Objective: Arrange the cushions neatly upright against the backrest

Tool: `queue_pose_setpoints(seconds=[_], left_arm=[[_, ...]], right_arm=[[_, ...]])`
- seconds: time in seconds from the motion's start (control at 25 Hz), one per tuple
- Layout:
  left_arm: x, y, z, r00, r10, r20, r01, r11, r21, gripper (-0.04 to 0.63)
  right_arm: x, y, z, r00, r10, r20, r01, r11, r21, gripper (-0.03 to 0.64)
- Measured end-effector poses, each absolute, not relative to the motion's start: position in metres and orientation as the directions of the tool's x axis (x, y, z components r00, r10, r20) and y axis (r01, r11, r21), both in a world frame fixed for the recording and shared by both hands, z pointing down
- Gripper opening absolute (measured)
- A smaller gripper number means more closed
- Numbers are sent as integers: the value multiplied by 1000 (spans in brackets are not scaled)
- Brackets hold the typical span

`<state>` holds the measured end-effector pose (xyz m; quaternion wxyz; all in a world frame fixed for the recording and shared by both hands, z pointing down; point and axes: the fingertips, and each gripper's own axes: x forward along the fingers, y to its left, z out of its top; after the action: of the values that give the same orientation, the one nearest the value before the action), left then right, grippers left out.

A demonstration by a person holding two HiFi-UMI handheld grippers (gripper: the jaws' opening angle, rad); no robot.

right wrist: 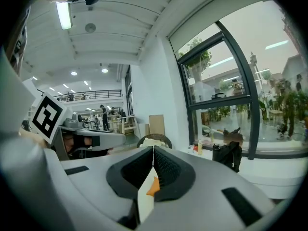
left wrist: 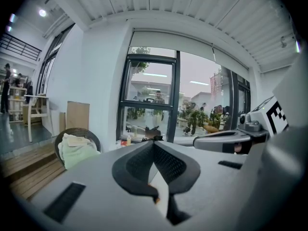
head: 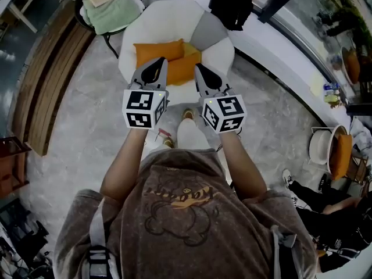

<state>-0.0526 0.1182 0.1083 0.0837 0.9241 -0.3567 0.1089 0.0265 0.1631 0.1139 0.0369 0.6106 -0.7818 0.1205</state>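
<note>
Orange cushions (head: 150, 51) are seen lying on the white chair (head: 168, 19) just beyond the left gripper (head: 161, 63) and right gripper (head: 198, 68), both pressed together, empty

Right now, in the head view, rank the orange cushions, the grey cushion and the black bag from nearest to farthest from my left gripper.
1. Orange cushions: on the seat, just ahead of the left gripper.
2. Grey cushion: farther back, on the right side of the white chair.
3. Black bag: beyond the chair, on the white ledge.
</note>
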Motion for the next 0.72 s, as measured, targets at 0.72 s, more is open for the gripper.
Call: queue_pose_setpoints(seconds=[0.72], left_arm=[[20,22,111,634,-727,265,-766,-637,87,5]], right_arm=[[105,60,119,-394,-896,204,-918,375,-127,20]])
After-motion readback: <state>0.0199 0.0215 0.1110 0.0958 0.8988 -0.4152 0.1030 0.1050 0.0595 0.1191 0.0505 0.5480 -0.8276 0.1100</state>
